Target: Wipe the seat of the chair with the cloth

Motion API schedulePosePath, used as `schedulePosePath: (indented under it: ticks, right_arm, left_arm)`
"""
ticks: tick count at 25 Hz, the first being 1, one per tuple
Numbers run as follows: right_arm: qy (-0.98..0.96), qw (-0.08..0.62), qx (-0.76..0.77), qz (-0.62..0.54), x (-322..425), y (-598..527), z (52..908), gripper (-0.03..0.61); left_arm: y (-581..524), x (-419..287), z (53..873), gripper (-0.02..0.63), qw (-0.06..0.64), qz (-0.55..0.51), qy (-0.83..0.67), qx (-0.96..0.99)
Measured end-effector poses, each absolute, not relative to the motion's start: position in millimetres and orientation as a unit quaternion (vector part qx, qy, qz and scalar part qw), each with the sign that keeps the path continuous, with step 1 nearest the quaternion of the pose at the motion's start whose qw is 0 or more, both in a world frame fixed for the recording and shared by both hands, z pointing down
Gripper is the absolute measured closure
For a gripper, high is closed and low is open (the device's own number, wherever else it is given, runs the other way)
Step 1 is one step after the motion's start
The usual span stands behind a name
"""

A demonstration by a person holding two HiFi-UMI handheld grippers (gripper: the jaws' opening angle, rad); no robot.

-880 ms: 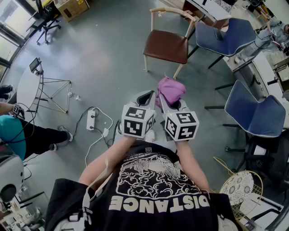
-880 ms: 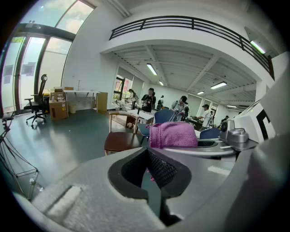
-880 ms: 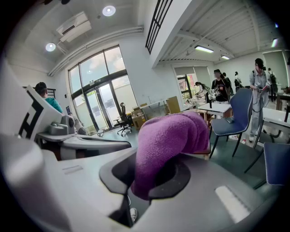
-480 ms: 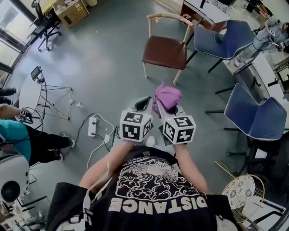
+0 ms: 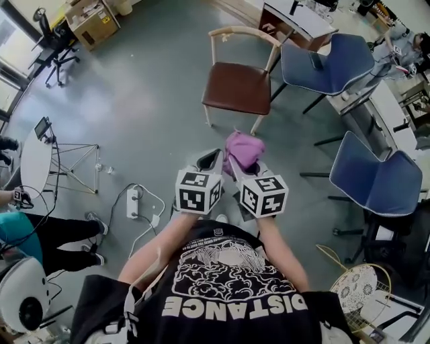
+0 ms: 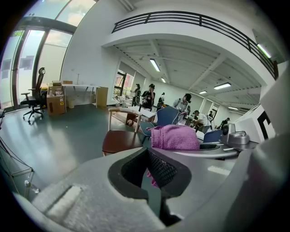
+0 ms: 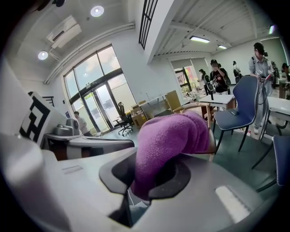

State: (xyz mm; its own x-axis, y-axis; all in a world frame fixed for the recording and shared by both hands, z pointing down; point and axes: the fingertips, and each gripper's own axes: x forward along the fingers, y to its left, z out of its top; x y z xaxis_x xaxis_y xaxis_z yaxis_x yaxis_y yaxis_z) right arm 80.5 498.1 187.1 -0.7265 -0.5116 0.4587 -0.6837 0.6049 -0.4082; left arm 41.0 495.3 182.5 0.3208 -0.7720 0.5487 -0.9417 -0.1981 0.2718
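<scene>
The chair (image 5: 238, 87) has a brown seat and a pale wooden frame and stands on the grey floor ahead of me. A purple cloth (image 5: 243, 149) hangs bunched from my right gripper (image 5: 244, 162), which is shut on it a short way in front of the chair's near edge. In the right gripper view the cloth (image 7: 170, 140) bulges out of the right gripper (image 7: 149, 190) and hides most of the chair. My left gripper (image 5: 213, 157) is held close beside it, shut with nothing in it. The left gripper (image 6: 152, 181) looks toward the chair (image 6: 120, 140) and the cloth (image 6: 174, 137).
Two blue chairs (image 5: 328, 59) (image 5: 379, 168) and a desk (image 5: 295, 17) stand to the right of the brown chair. A power strip (image 5: 132, 203) with cables and a tripod (image 5: 74, 161) lie on the floor at left. A person's legs (image 5: 60, 228) show at far left.
The chair has come nearer and lower in the head view as I stepped toward it. Both grippers keep their pose, the cloth still held in the right one.
</scene>
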Motion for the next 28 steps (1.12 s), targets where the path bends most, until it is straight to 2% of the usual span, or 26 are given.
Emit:
schedulePosePath:
  ticks: [7, 19, 28]
  right_arm:
    - [-0.876, 0.168, 0.342, 0.296, 45, 427, 194, 0.522]
    - [-0.863, 0.195, 0.346, 0.314, -55, 305, 215, 0.522]
    - [-0.858, 0.208, 0.340, 0.324, -86, 248, 227, 0.525]
  left_arm:
    - [412, 8, 189, 0.621, 0.298, 0.154, -0.538, 0.773]
    - [284, -102, 206, 0.621, 0.319, 0.158, -0.522, 0.776]
    - [228, -129, 220, 0.621, 0.332, 0.157, -0.509, 0.778]
